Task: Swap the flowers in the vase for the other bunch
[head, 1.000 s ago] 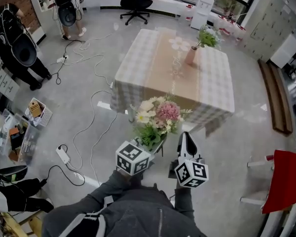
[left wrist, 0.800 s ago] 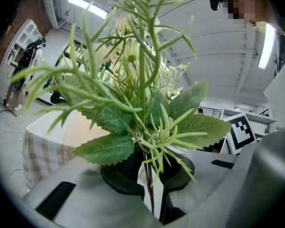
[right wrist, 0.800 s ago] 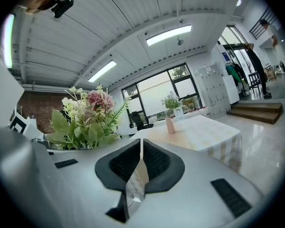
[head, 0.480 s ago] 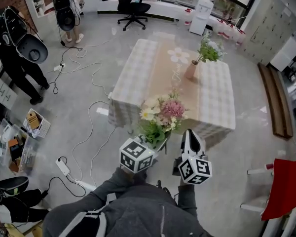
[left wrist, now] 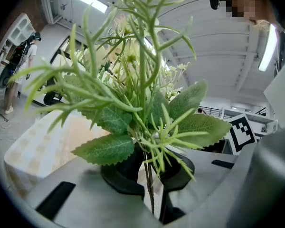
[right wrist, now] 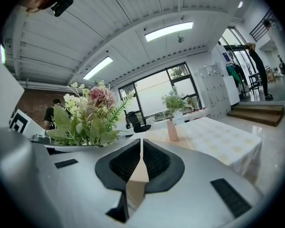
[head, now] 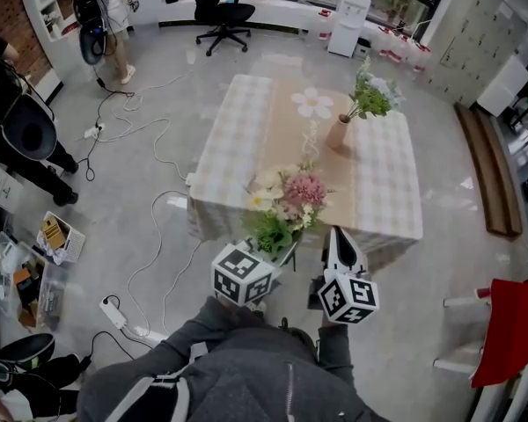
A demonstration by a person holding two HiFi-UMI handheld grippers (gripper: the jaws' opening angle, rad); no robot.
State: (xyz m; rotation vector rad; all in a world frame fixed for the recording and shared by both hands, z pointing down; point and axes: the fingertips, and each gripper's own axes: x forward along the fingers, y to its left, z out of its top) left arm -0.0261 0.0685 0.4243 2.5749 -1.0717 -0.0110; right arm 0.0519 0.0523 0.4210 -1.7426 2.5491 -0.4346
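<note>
A bunch of pink, white and cream flowers [head: 286, 202] with green leaves stands up from my left gripper [head: 277, 251], which is shut on its thin stems [left wrist: 148, 184]. In the left gripper view the leaves [left wrist: 133, 113] fill most of the picture. My right gripper [head: 339, 244] is shut with nothing between its pads [right wrist: 140, 160]. Ahead stands a table [head: 238, 139] with a checked cloth. On it a pink vase [head: 337, 134] holds a green and white bunch [head: 370, 93]. The right gripper view shows that vase [right wrist: 172, 129] beyond the jaws and the held bunch [right wrist: 88, 115] at the left.
Cables [head: 154, 227] and a power strip [head: 114, 312] lie on the grey floor left of the table. People [head: 22, 130] stand at the far left, an office chair [head: 213, 7] behind the table. A red chair [head: 510, 332] is at the right, a wooden step [head: 491, 183] beyond it.
Both grippers, with the bunch in the left one, have come nearer to the table. The people at the left have shifted towards the picture's edge.
</note>
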